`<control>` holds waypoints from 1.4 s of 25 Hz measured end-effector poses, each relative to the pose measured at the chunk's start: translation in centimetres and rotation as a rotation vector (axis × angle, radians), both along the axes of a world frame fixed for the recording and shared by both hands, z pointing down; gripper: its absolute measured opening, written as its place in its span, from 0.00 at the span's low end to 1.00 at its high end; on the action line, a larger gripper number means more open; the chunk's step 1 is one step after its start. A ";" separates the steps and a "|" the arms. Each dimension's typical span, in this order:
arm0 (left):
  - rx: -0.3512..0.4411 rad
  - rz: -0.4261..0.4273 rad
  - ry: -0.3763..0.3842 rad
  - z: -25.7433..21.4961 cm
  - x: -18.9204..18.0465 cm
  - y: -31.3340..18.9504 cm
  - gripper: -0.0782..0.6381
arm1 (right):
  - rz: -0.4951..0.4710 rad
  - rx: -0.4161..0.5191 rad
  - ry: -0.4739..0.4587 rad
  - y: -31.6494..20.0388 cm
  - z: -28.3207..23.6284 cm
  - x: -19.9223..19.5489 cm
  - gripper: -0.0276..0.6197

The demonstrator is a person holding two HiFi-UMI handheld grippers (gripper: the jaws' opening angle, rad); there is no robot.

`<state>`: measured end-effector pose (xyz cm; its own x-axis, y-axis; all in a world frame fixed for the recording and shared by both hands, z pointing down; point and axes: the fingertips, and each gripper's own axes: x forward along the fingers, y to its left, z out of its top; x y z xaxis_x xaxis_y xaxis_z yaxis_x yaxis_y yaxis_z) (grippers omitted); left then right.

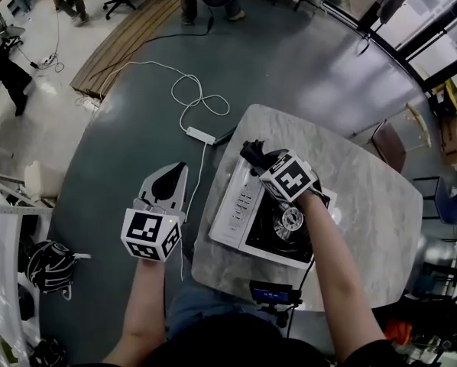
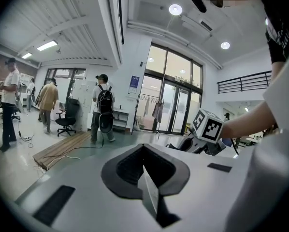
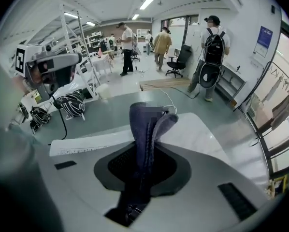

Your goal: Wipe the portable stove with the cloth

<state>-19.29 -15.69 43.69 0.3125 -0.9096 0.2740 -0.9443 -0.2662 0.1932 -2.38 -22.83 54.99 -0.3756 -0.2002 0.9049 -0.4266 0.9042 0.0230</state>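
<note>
Head view shows my right gripper (image 1: 260,161) clamped on the dark cloth (image 1: 251,152) over the portable stove (image 1: 240,209) on the marble table (image 1: 366,189), my left gripper (image 1: 172,179) alongside, jaws pressed together, holding nothing.

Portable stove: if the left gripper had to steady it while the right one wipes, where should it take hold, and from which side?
Probably its white control-panel side, coming in from the person's left. That straight edge of the portable stove faces the left gripper, now shut and empty, and lies clear of the right gripper holding the cloth over the far end.
</note>
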 end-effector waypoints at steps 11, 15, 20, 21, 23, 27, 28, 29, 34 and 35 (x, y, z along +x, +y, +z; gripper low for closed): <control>-0.011 0.051 -0.009 -0.1 1.7 0.7 0.13 | -0.152 -0.120 0.086 0.5 -0.1 -0.9 0.16; -0.010 0.055 -0.011 -0.1 1.8 1.0 0.13 | -0.195 -0.171 0.084 2.5 0.0 -1.6 0.16; -0.008 0.051 -0.020 -0.3 1.6 1.5 0.13 | -0.250 -0.114 0.101 4.5 0.0 -1.8 0.16; -0.007 0.049 -0.021 -0.5 1.5 1.6 0.13 | -0.263 -0.117 0.099 5.0 0.0 -1.8 0.16; -0.003 0.044 -0.021 -0.8 1.4 1.8 0.13 | -0.287 -0.125 0.099 6.1 0.0 -2.0 0.16; 0.002 0.042 -0.023 -1.2 1.4 2.3 0.13 | -0.305 -0.158 0.093 8.2 -0.1 -2.3 0.16; 0.004 0.041 -0.024 -1.3 1.4 2.4 0.13 | -0.309 -0.165 0.091 8.7 -0.1 -2.3 0.16; 0.006 0.039 -0.024 -1.4 1.5 2.4 0.12 | -0.315 -0.168 0.092 9.3 -0.2 -2.4 0.16; 0.017 0.036 -0.026 -1.9 1.3 2.8 0.13 | -0.330 -0.159 0.101 12.6 -0.6 -3.5 0.16; 0.020 0.036 -0.028 -1.9 1.3 3.0 0.13 | -0.330 -0.171 0.095 13.5 -0.6 -3.7 0.16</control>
